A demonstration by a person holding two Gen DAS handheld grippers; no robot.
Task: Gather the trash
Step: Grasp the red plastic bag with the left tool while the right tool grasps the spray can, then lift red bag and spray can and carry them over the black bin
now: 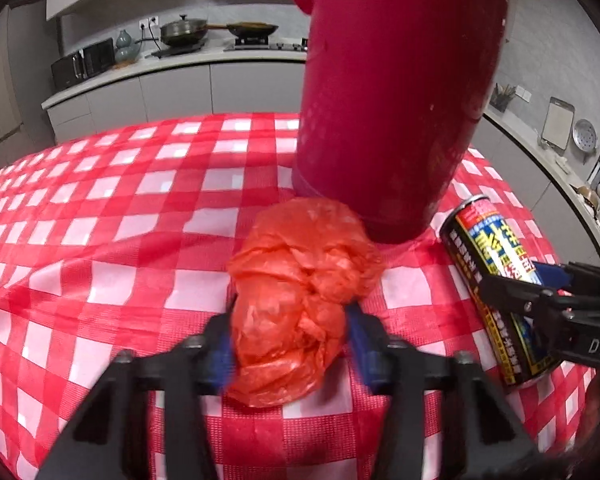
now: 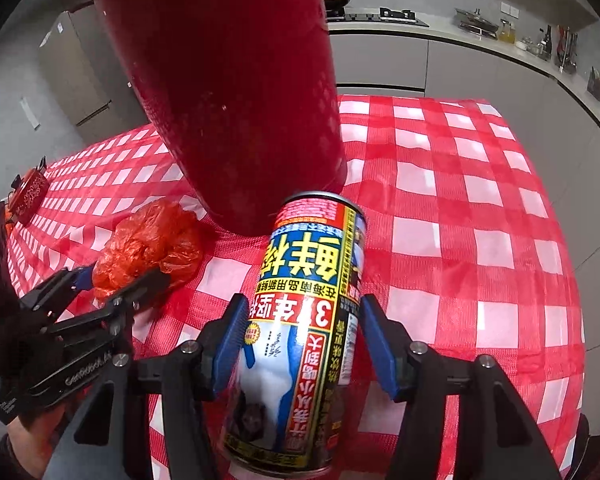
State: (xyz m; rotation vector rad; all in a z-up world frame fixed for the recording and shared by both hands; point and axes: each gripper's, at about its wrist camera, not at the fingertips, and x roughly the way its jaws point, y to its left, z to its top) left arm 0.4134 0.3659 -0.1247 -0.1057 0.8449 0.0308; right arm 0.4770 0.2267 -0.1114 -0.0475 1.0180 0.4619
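A crumpled orange-red plastic bag (image 1: 300, 296) lies on the red checked tablecloth (image 1: 100, 208). My left gripper (image 1: 290, 344) is shut on the bag's near end, its blue pads pressing both sides; the bag also shows in the right wrist view (image 2: 152, 244). A drink can (image 2: 300, 320) with a blue, yellow and red label sits between the blue pads of my right gripper (image 2: 302, 344), tilted, its far end near the cloth. The pads seem to touch its sides. The can shows at the right of the left wrist view (image 1: 496, 280).
A tall dark red thermos jug (image 1: 396, 92) stands just behind the bag and can, also in the right wrist view (image 2: 228, 92). A small red kettle-like item (image 2: 28, 196) sits at the table's far left. Kitchen counters with pans (image 1: 220, 32) run behind.
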